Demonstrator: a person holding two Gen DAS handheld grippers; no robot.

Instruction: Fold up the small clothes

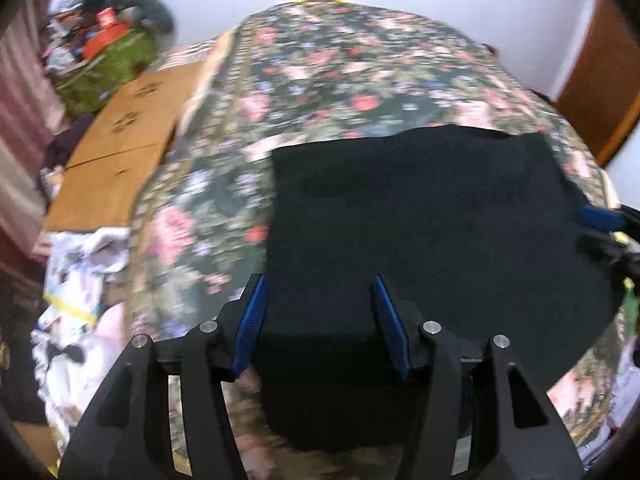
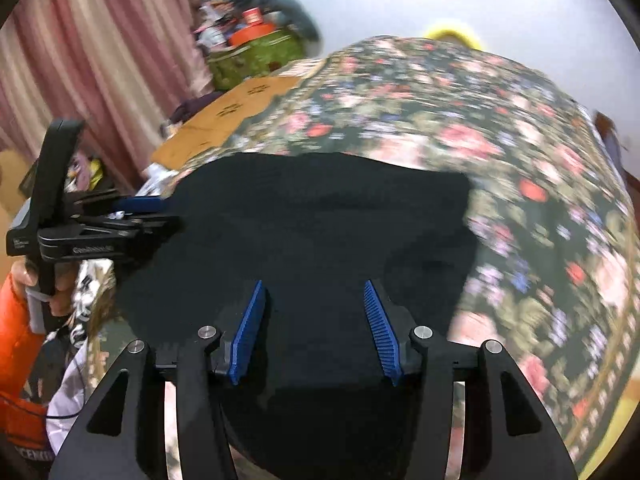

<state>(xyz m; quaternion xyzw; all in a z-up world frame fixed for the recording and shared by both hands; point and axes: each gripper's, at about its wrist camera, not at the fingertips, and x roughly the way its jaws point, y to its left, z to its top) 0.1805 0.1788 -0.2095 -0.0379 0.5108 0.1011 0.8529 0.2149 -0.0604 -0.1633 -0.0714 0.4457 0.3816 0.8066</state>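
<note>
A black garment (image 1: pixel 420 208) lies spread on the floral bedspread (image 1: pixel 320 80). My left gripper (image 1: pixel 318 280) stands at its near left part, and a raised fold of black cloth fills the gap between the blue pads (image 1: pixel 250 320). In the right wrist view the same garment (image 2: pixel 320 216) has my right gripper (image 2: pixel 313 284) at its near edge, with black cloth bunched between the fingers (image 2: pixel 380 328). The left gripper (image 2: pixel 160 210) shows at the garment's left edge, and the right gripper (image 1: pixel 600 220) at its right edge. Both views are blurred.
Flat cardboard (image 1: pixel 132 128) lies left of the bed, with a green bag (image 1: pixel 116 60) of clutter behind it. A heap of light clothes (image 1: pixel 80 280) sits at the near left. Pink curtains (image 2: pixel 100 60) hang at the left. An orange sleeve (image 2: pixel 16 340) holds the left gripper.
</note>
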